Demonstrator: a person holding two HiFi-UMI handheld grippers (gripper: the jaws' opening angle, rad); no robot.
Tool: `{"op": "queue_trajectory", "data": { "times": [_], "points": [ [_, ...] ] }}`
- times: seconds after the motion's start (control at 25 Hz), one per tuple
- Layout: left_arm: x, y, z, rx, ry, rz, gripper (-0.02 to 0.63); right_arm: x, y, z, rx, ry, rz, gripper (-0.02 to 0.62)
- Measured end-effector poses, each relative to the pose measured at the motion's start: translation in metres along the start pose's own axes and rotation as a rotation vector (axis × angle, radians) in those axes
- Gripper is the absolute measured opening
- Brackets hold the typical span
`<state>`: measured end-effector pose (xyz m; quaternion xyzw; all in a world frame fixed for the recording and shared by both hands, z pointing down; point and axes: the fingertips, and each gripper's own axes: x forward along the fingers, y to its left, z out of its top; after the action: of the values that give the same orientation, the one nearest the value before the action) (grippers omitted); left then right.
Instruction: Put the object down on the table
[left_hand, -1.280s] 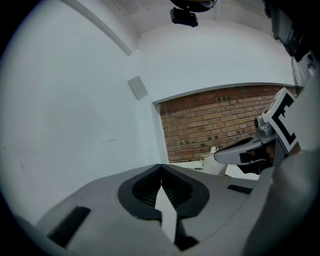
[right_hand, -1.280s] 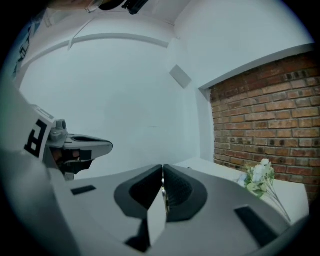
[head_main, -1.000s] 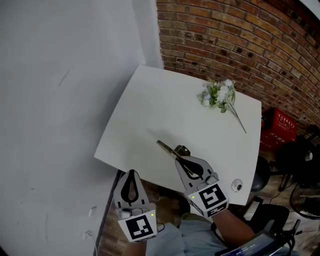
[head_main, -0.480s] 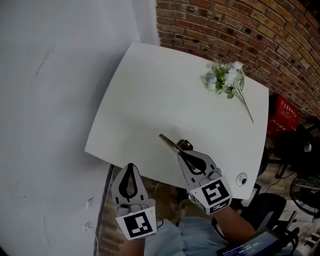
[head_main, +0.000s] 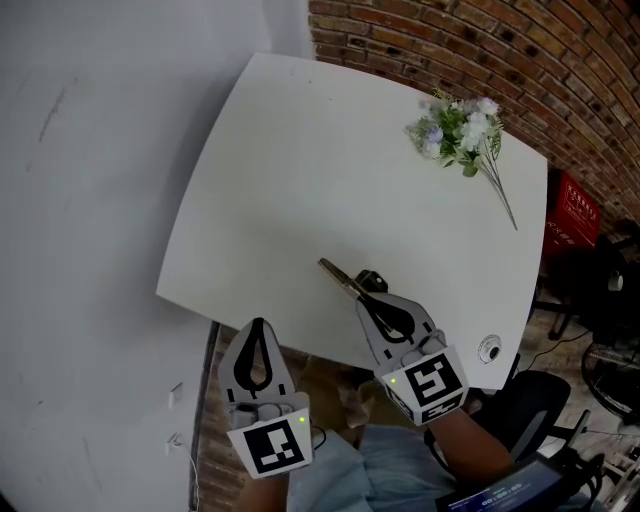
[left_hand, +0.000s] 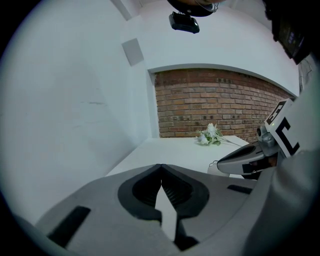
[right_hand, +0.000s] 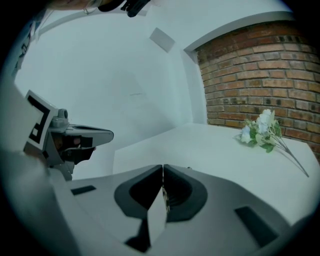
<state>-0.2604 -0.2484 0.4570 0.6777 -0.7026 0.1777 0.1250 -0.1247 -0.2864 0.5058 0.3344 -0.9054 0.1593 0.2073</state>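
Note:
A slim tool (head_main: 345, 281) with a brass-coloured blade and a dark handle sticks out up-left from my right gripper (head_main: 363, 300), which is shut on it. It hangs over the white table (head_main: 300, 170) near the front edge; I cannot tell whether it touches the top. In the right gripper view the jaws (right_hand: 163, 168) meet, and only a thin sliver of the tool shows between them. My left gripper (head_main: 258, 323) is shut and empty, off the table's front edge to the left. In the left gripper view its jaws (left_hand: 160, 166) are closed on nothing.
A bunch of white flowers (head_main: 458, 130) lies at the table's far right corner. A round cable hole (head_main: 489, 349) sits by the near right corner. A white wall runs on the left, a brick wall (head_main: 520, 60) behind. A red crate (head_main: 575, 214) stands beyond the right edge.
The head view has tilted, so the table fills more of the frame. The right gripper stays shut on the tool near the front edge. The left gripper has hardly moved.

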Motion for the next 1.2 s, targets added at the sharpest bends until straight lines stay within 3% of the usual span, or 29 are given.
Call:
{"op": "queue_trajectory", "data": {
  "times": [1.2],
  "points": [
    [0.019, -0.002, -0.019, 0.007, 0.051, -0.03, 0.009, 0.008, -0.018, -0.015, 0.031, -0.008, -0.043, 0.031]
  ]
}}
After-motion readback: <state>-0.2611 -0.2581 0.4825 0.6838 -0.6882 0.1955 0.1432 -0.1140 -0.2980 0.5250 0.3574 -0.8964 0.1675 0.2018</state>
